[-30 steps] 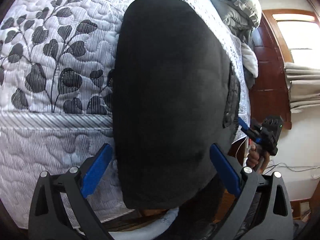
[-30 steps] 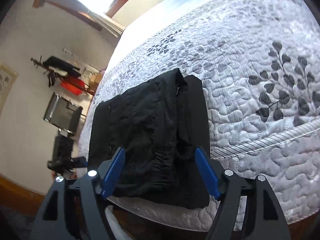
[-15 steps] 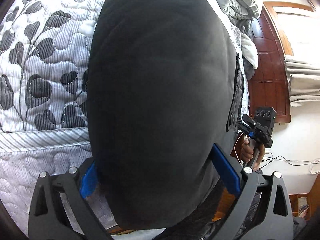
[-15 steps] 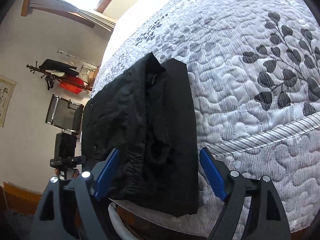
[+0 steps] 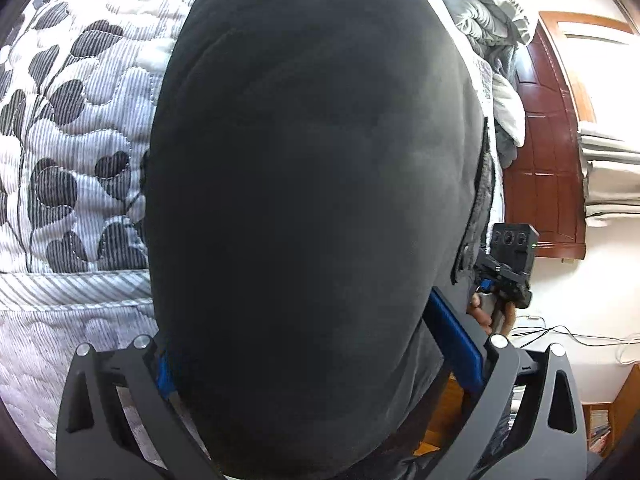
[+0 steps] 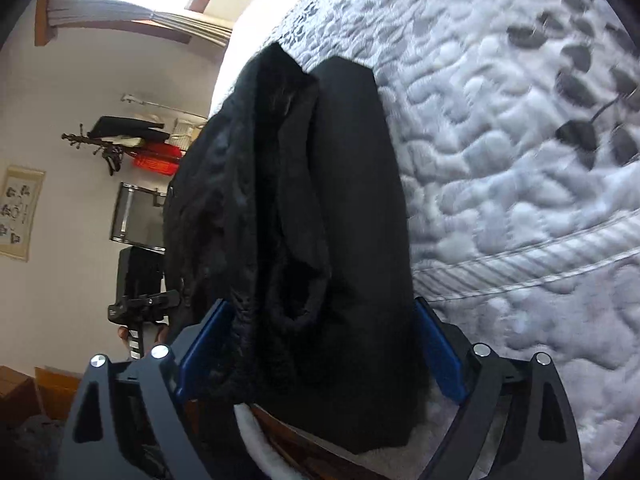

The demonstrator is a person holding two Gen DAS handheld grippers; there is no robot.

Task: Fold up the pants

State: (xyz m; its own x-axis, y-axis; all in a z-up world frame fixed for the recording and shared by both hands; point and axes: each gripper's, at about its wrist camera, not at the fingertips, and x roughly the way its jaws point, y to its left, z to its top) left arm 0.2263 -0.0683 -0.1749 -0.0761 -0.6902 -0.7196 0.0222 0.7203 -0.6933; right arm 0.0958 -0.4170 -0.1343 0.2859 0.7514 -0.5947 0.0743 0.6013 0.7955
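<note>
Both claws have closed in on the black pants [image 5: 312, 200] since a second ago, the cloth now filling most of each view where more quilt showed before. Item: pants, black, partly folded, lying at the edge of the bed on a white quilt [image 5: 80, 160] with grey leaf print, directly ahead of and between the fingers of each claw. Handling, judged: soft, limp, light, prone to sag and slide off itself; best taken at a thick layered edge, such as the gathered waistband [image 6: 256, 320] or the folded hem. Left claw [image 5: 320, 360]: fingers spread wide, cloth between them, near end draped over the left pad; no pinch yet visible. Right claw [image 6: 320, 352]: fingers wide apart, straddling the waistband end, pads beside the fabric, not pressing. Pose: each claw held low and level at the bed edge, pointing across the mattress; the person's hand [image 5: 482, 312] grips the right claw's handle.
</note>
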